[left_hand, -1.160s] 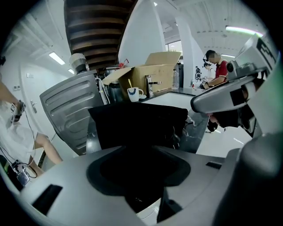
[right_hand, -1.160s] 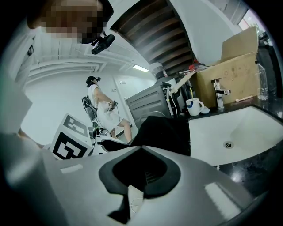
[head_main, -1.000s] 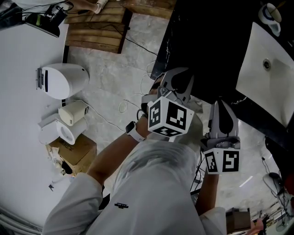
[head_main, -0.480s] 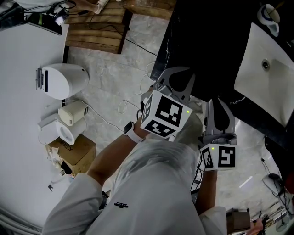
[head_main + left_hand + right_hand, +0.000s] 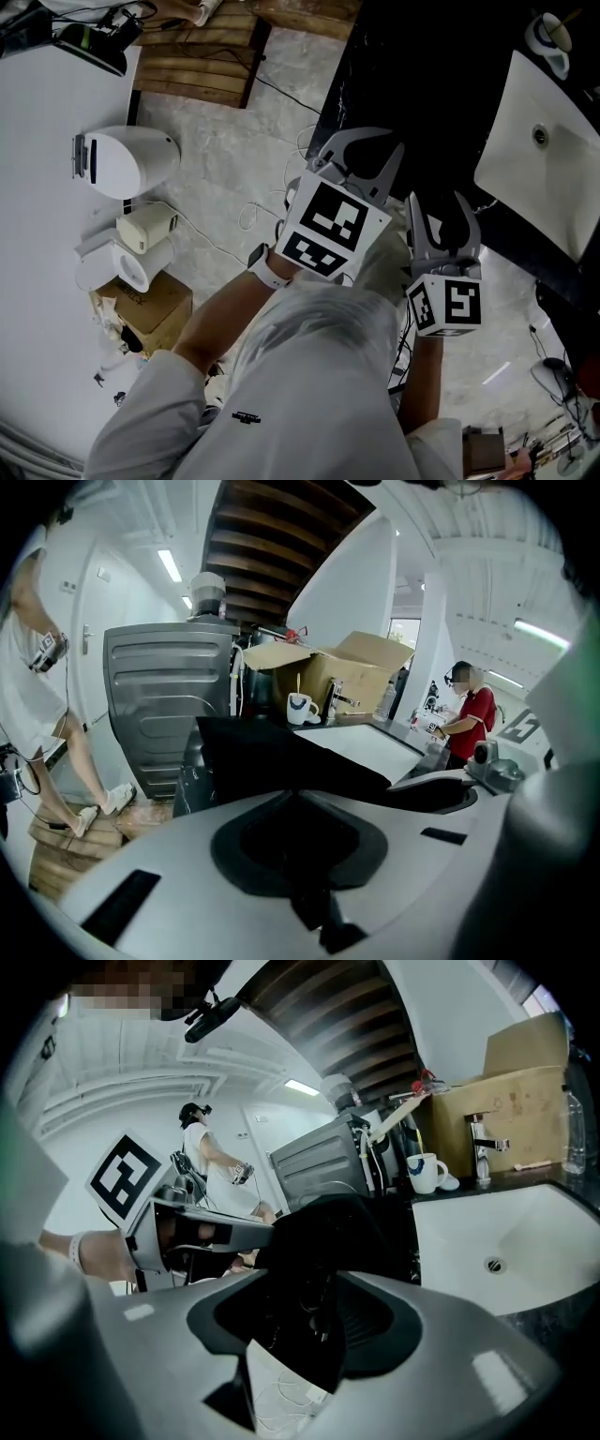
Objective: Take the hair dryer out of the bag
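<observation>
In the left gripper view a black bag [image 5: 272,757] stretches away from my left gripper [image 5: 300,794], which is shut on its fabric. The right gripper view shows that same bag [image 5: 323,1227] hanging from the left gripper's fingers [image 5: 211,1232]. My right gripper [image 5: 314,1288] faces the bag's dark mouth; its jaws are opening, with the bag's fabric between them but not pressed. From the head view both grippers sit at the black counter's edge, left gripper [image 5: 361,141] beside right gripper [image 5: 439,202]. No hair dryer is visible; the bag's inside is too dark to read.
A white sink basin [image 5: 544,141] is set in the black counter [image 5: 422,75], with a faucet [image 5: 483,1143], a mug [image 5: 300,708] and a cardboard box [image 5: 347,672] behind. White appliances [image 5: 127,164], a wooden pallet [image 5: 197,66] and cables lie on the floor. Other people stand further off.
The right gripper's jaws have spread apart from shut. The left gripper has risen and rolled, so its marker cube looks larger in the head view.
</observation>
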Action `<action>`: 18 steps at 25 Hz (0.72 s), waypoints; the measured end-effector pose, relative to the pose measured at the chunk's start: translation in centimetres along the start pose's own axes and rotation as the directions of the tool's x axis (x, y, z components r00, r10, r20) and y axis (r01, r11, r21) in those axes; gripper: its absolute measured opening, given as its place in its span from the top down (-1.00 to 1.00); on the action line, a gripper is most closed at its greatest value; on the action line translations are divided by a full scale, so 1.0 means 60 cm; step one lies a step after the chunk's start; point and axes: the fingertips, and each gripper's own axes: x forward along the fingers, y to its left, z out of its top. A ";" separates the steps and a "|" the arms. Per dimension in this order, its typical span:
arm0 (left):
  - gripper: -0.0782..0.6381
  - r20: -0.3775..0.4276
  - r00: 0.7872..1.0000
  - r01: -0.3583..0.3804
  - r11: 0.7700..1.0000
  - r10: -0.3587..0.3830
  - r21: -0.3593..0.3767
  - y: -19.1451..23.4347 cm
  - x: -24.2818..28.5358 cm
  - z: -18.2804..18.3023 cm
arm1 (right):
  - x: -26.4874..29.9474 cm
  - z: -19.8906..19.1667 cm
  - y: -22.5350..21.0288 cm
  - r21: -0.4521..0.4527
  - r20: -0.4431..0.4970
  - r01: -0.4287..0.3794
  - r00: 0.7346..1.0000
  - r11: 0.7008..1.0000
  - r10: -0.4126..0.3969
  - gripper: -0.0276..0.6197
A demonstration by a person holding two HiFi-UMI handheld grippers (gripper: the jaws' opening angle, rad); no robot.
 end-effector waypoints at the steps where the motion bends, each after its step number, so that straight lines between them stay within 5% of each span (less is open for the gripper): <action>1: 0.73 0.002 1.000 0.003 1.000 -0.003 -0.003 0.001 0.000 0.005 | 0.003 0.002 0.000 -0.003 -0.002 0.000 1.000 1.000 0.000 0.24; 18: 0.73 0.016 0.999 0.034 0.999 -0.033 -0.035 0.020 0.030 0.058 | 0.089 0.029 -0.025 0.005 -0.070 0.098 0.993 0.995 -0.097 0.09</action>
